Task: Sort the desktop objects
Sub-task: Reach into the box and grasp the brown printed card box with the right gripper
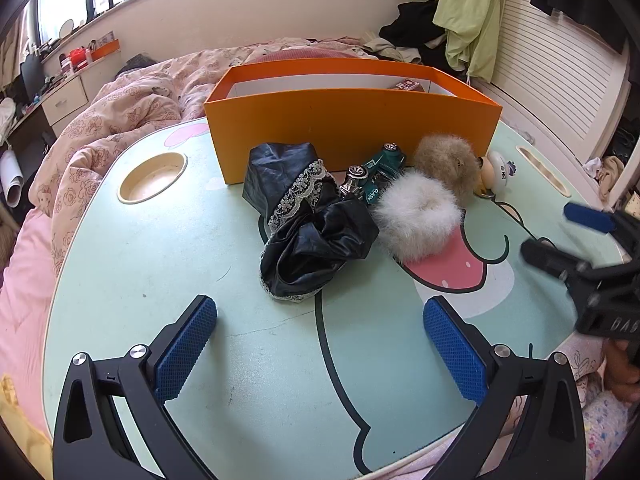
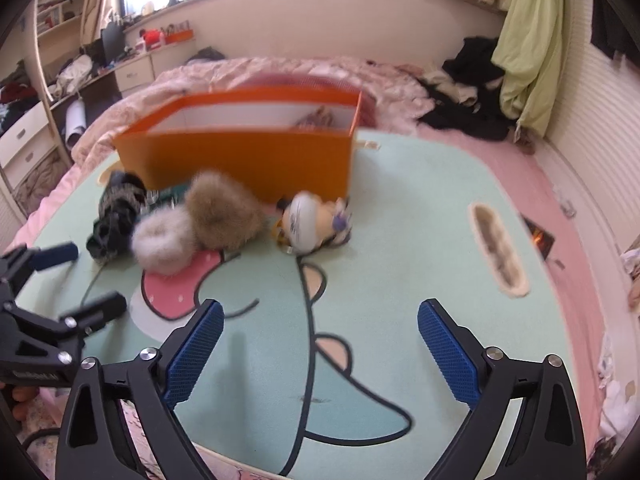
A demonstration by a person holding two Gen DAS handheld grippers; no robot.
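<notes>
Left wrist view shows your left gripper [image 1: 320, 334] and right gripper [image 1: 560, 232] both wide and empty, with the black scrunchie [image 1: 308, 224] mid-desk [image 1: 160, 260] before the orange box [image 1: 352, 120]; clamping carelessly could snag the white fur scrunchie [image 1: 418, 220] touching it.

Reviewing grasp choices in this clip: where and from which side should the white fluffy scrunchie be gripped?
Grip the white fluffy scrunchie across its near, free rim, coming from above and the front. Its back presses against the brown fluffy scrunchie and toy car; the front faces bare table.
</notes>
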